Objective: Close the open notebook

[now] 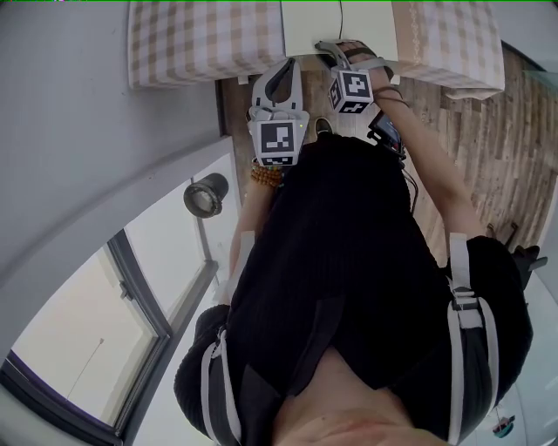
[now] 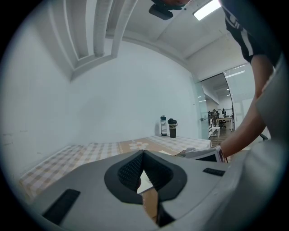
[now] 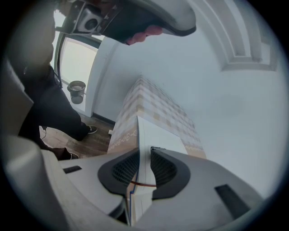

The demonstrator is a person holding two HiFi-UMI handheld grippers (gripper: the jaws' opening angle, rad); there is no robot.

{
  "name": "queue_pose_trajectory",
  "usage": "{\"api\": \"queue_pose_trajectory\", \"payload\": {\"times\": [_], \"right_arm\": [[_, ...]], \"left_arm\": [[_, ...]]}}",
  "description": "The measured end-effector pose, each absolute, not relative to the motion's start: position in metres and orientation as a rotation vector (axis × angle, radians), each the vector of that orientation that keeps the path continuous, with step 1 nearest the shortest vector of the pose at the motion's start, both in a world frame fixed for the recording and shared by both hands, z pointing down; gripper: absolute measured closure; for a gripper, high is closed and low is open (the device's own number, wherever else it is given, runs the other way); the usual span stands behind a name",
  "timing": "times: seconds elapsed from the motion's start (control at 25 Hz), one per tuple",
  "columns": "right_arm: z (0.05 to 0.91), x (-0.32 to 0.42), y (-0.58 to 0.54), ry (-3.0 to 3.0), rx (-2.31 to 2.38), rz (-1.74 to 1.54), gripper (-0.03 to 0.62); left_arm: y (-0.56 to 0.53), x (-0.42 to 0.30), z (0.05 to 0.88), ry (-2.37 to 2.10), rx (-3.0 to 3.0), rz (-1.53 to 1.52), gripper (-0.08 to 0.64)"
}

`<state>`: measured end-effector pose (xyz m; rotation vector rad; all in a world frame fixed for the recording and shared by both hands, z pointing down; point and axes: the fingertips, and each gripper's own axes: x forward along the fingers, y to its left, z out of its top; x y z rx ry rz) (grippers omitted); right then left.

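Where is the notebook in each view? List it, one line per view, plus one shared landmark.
Head view: top centre, the white notebook on the table, at the right gripper.
Left gripper view: low centre, a white corner, probably the notebook's, seen past the jaws.
Right gripper view: bottom centre, the notebook edge-on between that gripper's pads.
Shared landmark: the checked tablecloth.
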<state>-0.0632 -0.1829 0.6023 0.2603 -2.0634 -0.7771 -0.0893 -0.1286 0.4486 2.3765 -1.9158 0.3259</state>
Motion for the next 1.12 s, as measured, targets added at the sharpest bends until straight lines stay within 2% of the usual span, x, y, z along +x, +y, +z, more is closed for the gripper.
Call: {"api": "queue_pose_trajectory", "payload": {"times": [1.12], "right_arm": [[0.567, -0.038, -0.187, -2.248, 0.517, -0.514, 0.540]], "left_arm": [[-0.142, -0.061, 0.453, -1.814, 2.463, 0.342, 0.555]]}}
